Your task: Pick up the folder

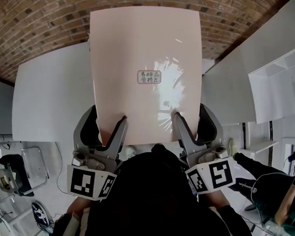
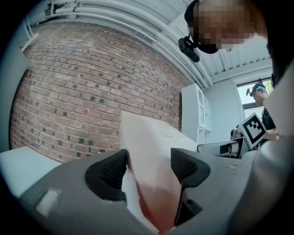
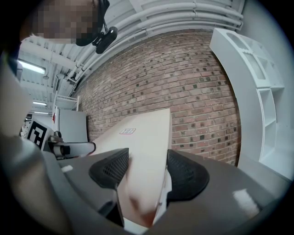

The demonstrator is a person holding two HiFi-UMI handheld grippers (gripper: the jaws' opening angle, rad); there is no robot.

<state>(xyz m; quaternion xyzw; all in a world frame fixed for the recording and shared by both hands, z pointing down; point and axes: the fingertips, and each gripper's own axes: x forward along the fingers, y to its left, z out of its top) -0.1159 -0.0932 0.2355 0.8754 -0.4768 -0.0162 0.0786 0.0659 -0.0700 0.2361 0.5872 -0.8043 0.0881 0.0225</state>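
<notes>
The folder (image 1: 145, 65) is a pale pink, glossy sheet-like cover with a small printed label (image 1: 149, 77) near its middle. It is held up off the white table (image 1: 45, 95), tilted away from me. My left gripper (image 1: 107, 120) is shut on its near left corner, and my right gripper (image 1: 192, 120) is shut on its near right corner. In the left gripper view the folder (image 2: 151, 151) runs up between the dark pads of the left gripper (image 2: 147, 167). The right gripper view shows the folder (image 3: 142, 142) the same way inside the right gripper (image 3: 147, 172).
A brick wall (image 1: 44, 21) stands behind the table. A white shelf unit (image 1: 277, 82) is at the right, with another person's arm (image 1: 262, 185) below it. A metal chair (image 1: 31, 163) sits at the lower left.
</notes>
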